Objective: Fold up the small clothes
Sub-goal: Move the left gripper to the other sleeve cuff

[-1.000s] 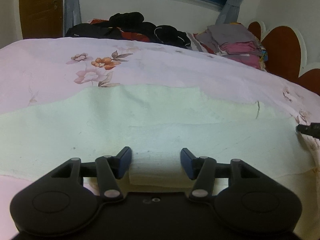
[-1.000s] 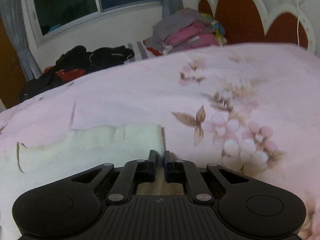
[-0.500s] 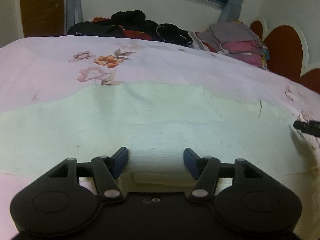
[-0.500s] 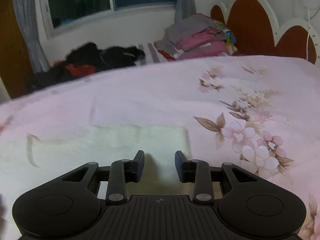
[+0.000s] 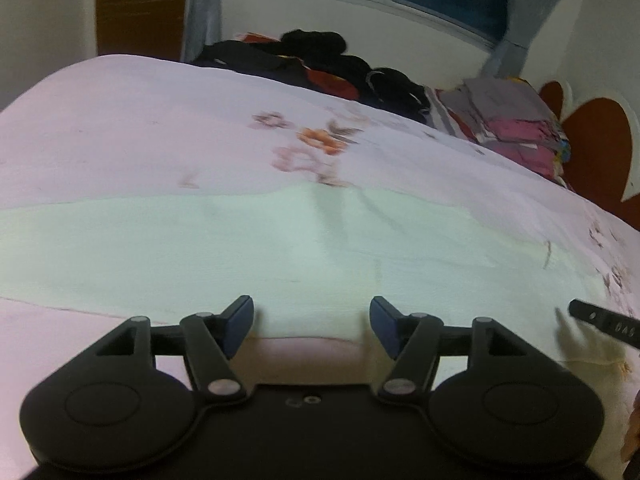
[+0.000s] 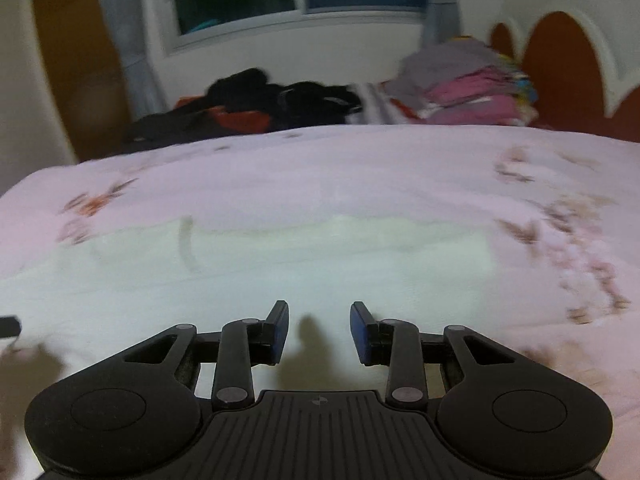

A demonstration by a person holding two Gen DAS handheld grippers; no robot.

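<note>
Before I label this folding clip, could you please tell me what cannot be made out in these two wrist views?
- Left wrist: the pale garment's near edge is hidden behind the left gripper.
- Left wrist: only the tip of the right gripper shows; the frame edge cuts the rest.
- Right wrist: the floral bedsheet is motion-blurred.
- Right wrist: the folded stack is blurred, so items cannot be counted.

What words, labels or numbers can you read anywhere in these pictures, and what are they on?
No text can be read for sure.
Pale marks on the right gripper's finger, seen in the left camera: too small and blurred.
A small round mark on the right gripper's ribbed body: a symbol, not words.
</note>
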